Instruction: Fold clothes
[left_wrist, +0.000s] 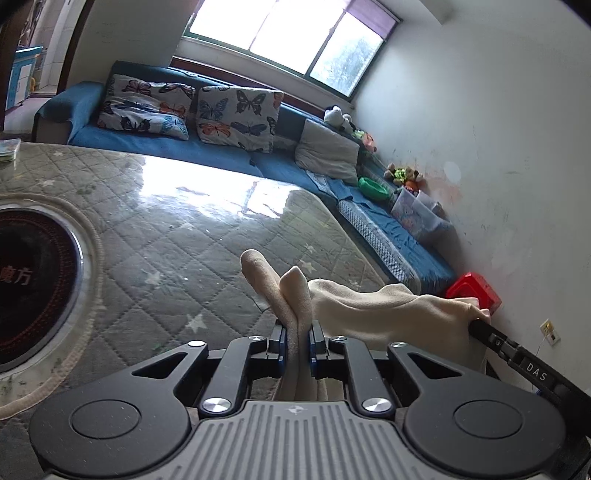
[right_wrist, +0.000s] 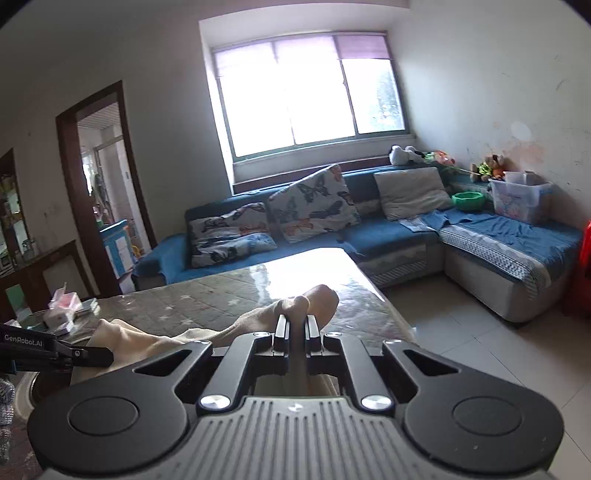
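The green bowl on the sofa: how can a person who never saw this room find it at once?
Start at the blue corner sofa under the window and follow it toward the right wall. The green bowl sits between the plain grey cushion and the clear plastic box. It is the only bright green, round, open thing on the seat.

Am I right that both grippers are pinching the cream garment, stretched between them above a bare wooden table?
Not quite. Both grippers, left gripper and right gripper, pinch the cream garment, but the table carries a grey quilted cover under a glossy sheet, as the left wrist view shows.
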